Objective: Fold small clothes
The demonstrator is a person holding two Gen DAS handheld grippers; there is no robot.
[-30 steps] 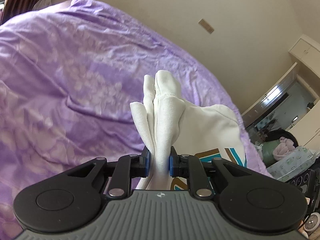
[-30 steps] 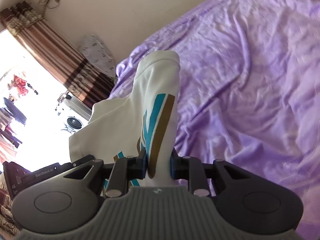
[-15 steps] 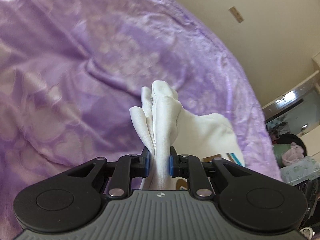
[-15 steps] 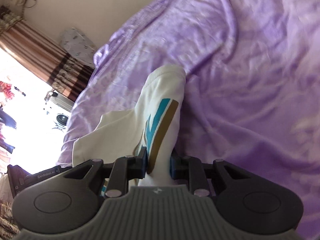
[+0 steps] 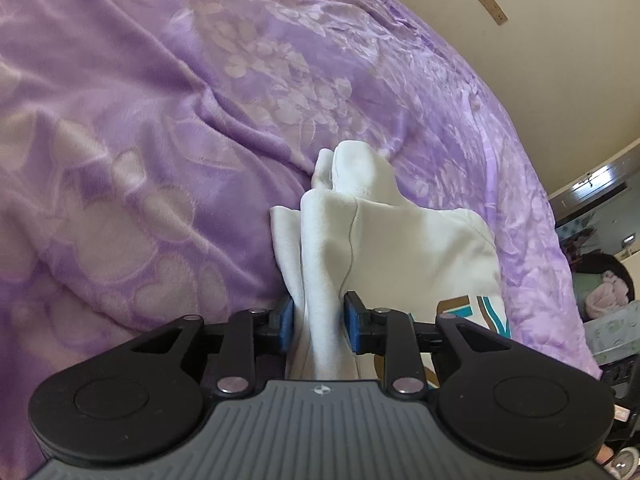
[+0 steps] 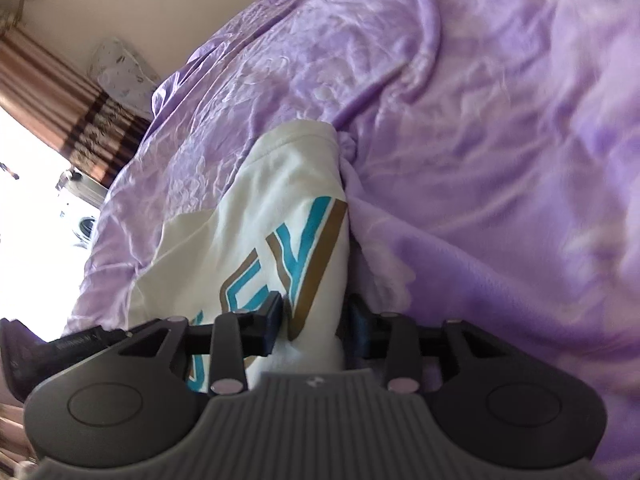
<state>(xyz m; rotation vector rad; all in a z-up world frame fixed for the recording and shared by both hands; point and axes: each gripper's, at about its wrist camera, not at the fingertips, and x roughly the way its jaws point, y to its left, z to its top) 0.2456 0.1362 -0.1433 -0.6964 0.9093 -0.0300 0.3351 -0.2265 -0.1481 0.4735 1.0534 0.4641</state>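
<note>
A small white garment (image 5: 400, 240) with teal and brown lettering (image 6: 304, 240) lies stretched between my two grippers, low over the purple bedspread (image 5: 160, 120). My left gripper (image 5: 319, 322) is shut on a bunched white fold of it. My right gripper (image 6: 316, 322) is shut on the printed end (image 6: 280, 200); its jaws look slightly wider than before. The garment's far end touches the bedspread (image 6: 480, 120) in both views.
The purple floral bedspread fills most of both views. Beige wall, a cupboard and cluttered shelving (image 5: 600, 280) stand at the left wrist view's right. Striped curtains (image 6: 52, 92), a bright window and a patterned pillow (image 6: 120, 72) are at the right wrist view's left.
Both grippers have moved down toward the bed with the garment. It hung in the air; now its far end rests on the bedspread. The right jaws have parted slightly.
</note>
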